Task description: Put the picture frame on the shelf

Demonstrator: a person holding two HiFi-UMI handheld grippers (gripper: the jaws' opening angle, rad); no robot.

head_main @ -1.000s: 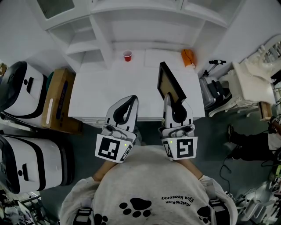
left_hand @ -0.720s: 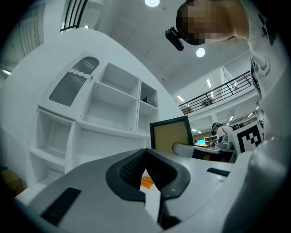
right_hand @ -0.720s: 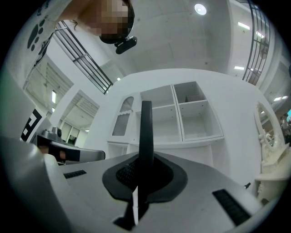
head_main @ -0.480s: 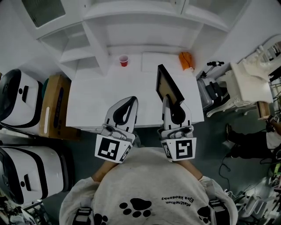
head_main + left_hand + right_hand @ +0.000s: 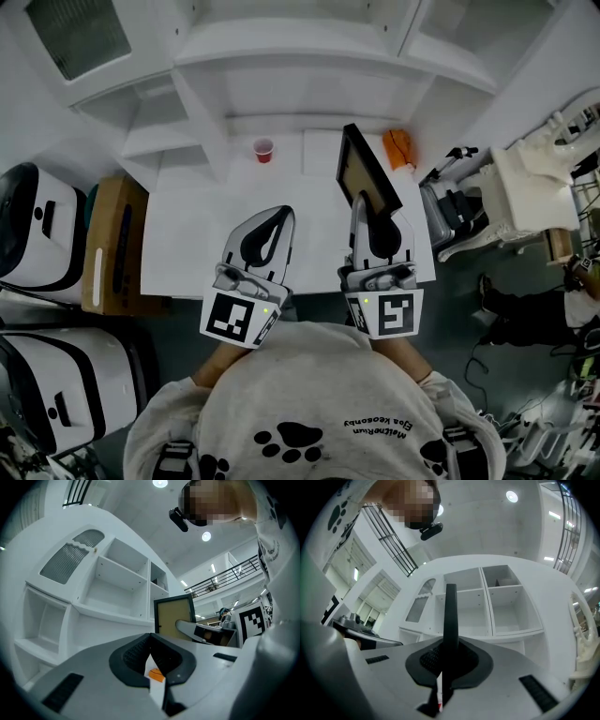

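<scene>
Red cup [image 5: 263,150] upright on white table [image 5: 202,234], far edge. Orange item [image 5: 398,147] at far right corner (identity unclear). Cardboard box [image 5: 111,246] beside table's left.

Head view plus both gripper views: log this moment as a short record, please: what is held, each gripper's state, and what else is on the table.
held: picture frame, upright
right gripper: shut on the frame's lower edge
left gripper: shut, empty
shelf unit: behind the table, frame not yet on it
table: red cup and orange object at the back
</scene>
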